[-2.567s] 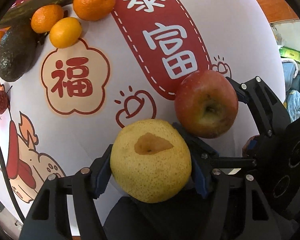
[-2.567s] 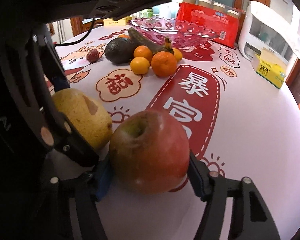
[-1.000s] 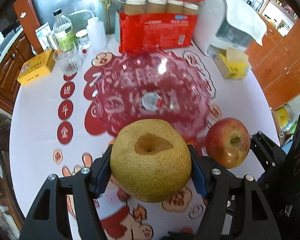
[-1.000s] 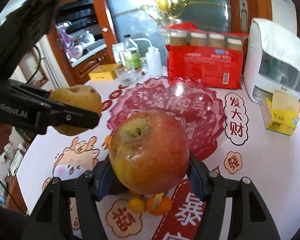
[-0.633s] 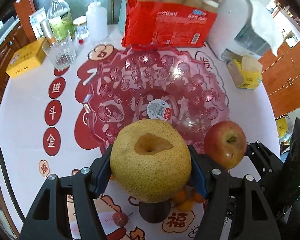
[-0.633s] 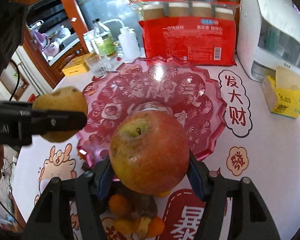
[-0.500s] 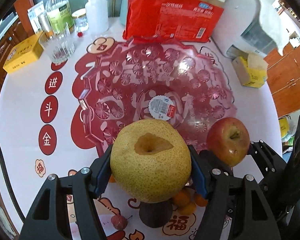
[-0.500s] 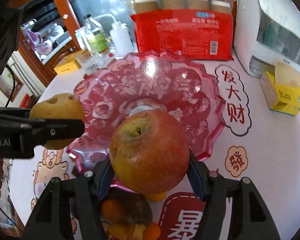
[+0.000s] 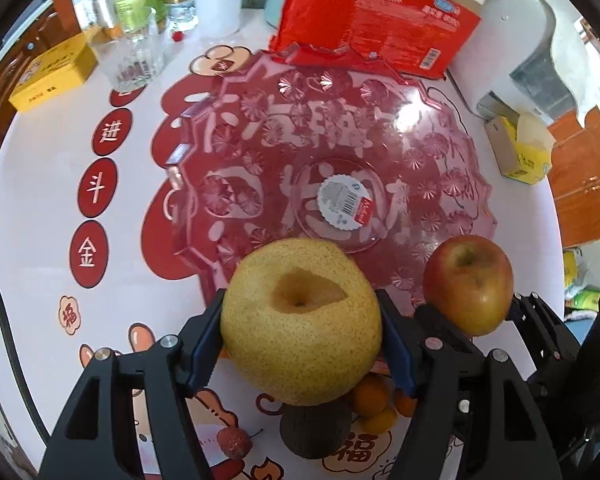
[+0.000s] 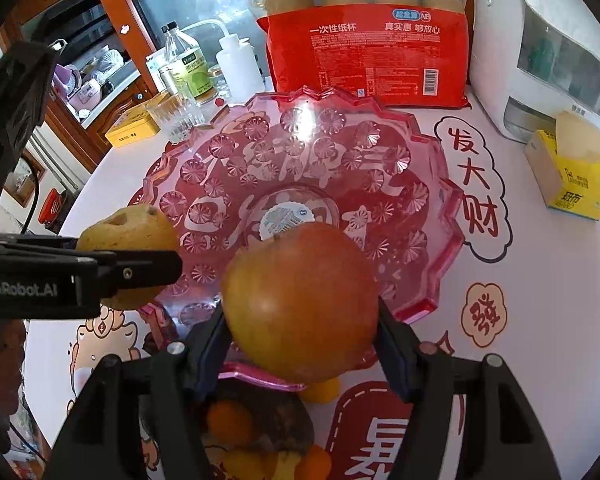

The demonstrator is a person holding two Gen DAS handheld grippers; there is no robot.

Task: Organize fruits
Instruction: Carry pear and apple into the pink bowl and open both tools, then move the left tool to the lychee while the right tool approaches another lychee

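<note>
Hovering over the near rim of the pink glass fruit bowl (image 9: pixel 452 128), both grippers carry fruit. The left gripper (image 9: pixel 300 340) is clamped on a yellow pear (image 9: pixel 300 332), its pads pressing the fruit's sides, stem hollow facing the camera. The right gripper (image 10: pixel 300 320) is clenched on a red apple (image 10: pixel 300 304) in the same way; in the left view that apple (image 9: pixel 468 280) hangs at about three o'clock of the pear, close beside it but apart. Both sets of jaws have just eased slightly wider, yet each fruit sits firmly between its pads.

Seen from either wrist, the bowl's empty centre, marked by a white sticker (image 9: pixel 342 200), lies at twelve o'clock, ahead of and below the held fruit. The pear hangs over the bowl's near edge at roughly six o'clock of the sticker, the apple nearer five o'clock. Neither hand looks clearly closer, so both fruits probably need only a short forward drop into the dish.

Small oranges (image 9: pixel 370 396), a dark avocado (image 9: pixel 314 432) and a red lychee-like fruit (image 9: pixel 234 442) remain on the table (image 9: pixel 28 208) at six o'clock, outside the bowl
</note>
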